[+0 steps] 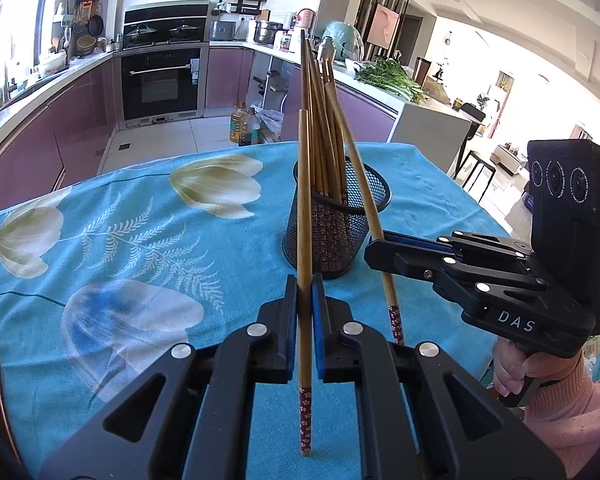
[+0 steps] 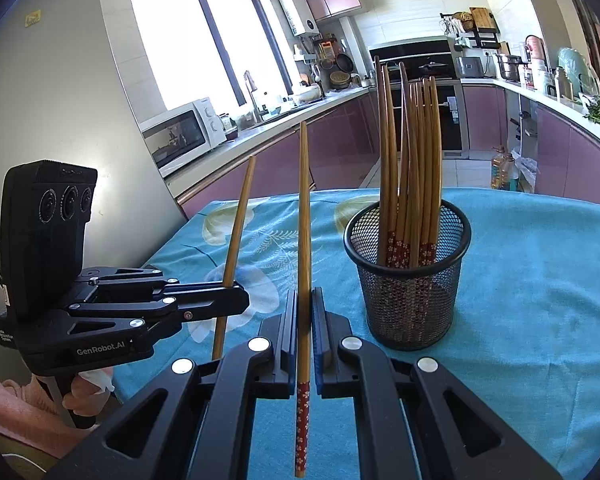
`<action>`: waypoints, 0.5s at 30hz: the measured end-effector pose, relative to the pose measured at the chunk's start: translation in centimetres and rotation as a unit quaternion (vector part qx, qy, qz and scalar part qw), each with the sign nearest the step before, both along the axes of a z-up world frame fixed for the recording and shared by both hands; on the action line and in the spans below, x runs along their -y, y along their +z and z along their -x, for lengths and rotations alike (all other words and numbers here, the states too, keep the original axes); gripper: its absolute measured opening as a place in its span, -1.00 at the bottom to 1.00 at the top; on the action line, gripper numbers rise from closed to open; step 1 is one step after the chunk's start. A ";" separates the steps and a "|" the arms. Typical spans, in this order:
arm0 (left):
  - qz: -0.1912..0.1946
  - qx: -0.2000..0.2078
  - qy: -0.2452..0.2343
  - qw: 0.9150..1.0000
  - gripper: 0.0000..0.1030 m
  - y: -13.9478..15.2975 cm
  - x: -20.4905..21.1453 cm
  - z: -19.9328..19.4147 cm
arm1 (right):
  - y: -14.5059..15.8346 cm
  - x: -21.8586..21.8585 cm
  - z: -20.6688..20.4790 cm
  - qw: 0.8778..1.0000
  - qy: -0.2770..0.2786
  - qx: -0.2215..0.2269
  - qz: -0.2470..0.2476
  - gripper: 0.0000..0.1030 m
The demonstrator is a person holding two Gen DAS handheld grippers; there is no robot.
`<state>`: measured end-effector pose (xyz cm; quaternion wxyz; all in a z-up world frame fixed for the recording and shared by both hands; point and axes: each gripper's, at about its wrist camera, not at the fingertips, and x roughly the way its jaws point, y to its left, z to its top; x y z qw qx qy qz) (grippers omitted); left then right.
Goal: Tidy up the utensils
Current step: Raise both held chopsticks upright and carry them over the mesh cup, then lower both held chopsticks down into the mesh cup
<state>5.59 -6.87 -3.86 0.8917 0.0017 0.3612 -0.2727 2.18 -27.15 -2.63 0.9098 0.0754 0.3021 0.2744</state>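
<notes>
Left wrist view: left tool clamped on a single chopstick, shaft upright between the blue pads, red flowered end pointing down toward the camera.
Right wrist view: right tool clamped on a second chopstick, likewise upright, patterned end hanging below the fingers.
Right tool from the left view: right tool reaching in from the right edge, second chopstick leaning across the front rim of the holder.
Left tool from the right view: left tool entering from the left edge, chopstick tilted slightly, well left of the holder.
Holder: black mesh cup standing upright on the worktop, just beyond both tools; also seen at right of centre in the right wrist view.
Holder contents: bundle of matching chopsticks standing inside, patterned ends down, plain tips up and fanned slightly.
Worktop: covered by a turquoise cloth printed with pale tulips and fern leaves.
Hands: fingers and a pink sleeve on the right tool's handle; a hand on the left tool's handle.
Backdrop: kitchen with mauve cabinets, built-in oven, white microwave by the window, greens on the far counter.
</notes>
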 end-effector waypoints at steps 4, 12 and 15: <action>0.000 0.005 -0.002 1.000 -0.86 0.4 0.2 0.0 | 0.4 0.1 0.2 1.000 -0.004 0.009 0.000 -0.89; 0.006 0.009 -0.004 1.000 -0.86 0.8 0.4 0.0 | 1.0 0.7 0.4 1.000 -0.012 0.022 -0.003 -0.89; 0.006 0.012 -0.005 1.000 -0.86 1.0 0.4 0.1 | 1.2 0.9 0.4 1.000 -0.015 0.025 -0.003 -0.89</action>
